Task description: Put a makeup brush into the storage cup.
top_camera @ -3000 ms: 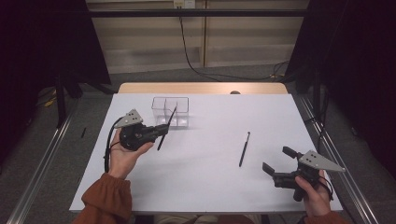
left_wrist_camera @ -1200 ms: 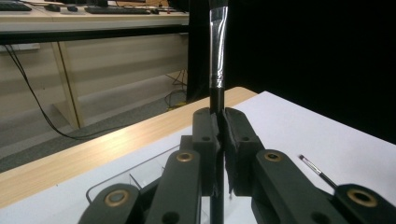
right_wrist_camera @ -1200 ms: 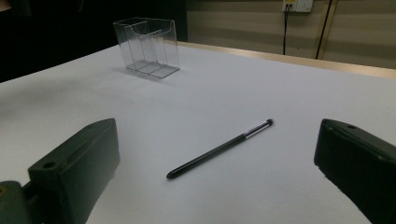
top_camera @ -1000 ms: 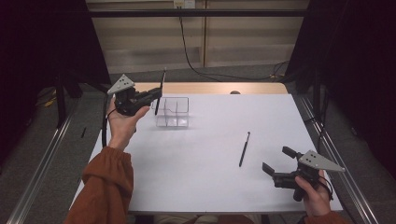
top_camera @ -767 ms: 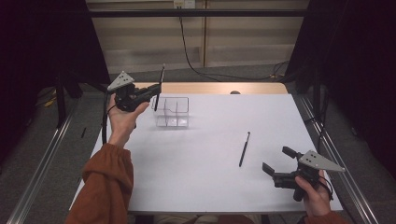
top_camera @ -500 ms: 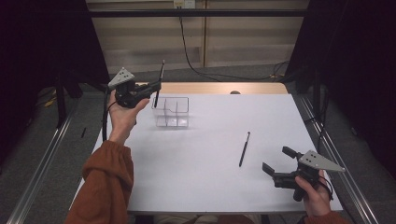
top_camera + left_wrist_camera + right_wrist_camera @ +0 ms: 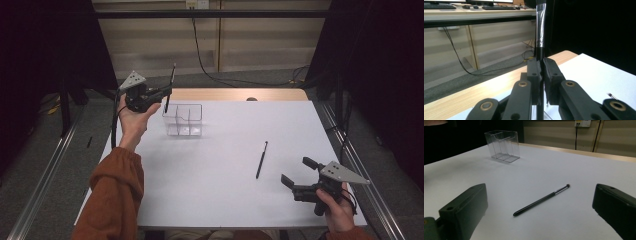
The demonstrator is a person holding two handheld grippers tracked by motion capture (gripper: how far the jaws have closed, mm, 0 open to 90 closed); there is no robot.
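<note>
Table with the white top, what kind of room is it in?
Probably a lab or workshop recording station: black curtains around the white table, cables along the wall, and keyboards on a desk behind.

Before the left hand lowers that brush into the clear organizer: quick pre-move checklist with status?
1. Left gripper shut on the held brush: ok.
2. Brush near upright: ok.
3. Brush tip over a compartment of the clear organizer: cannot tell; it sits at the left wall.
4. Organizer upright on the table: ok.
5. Right gripper open, away from the organizer: ok.
6. Second brush lying flat, apart: ok.
</note>
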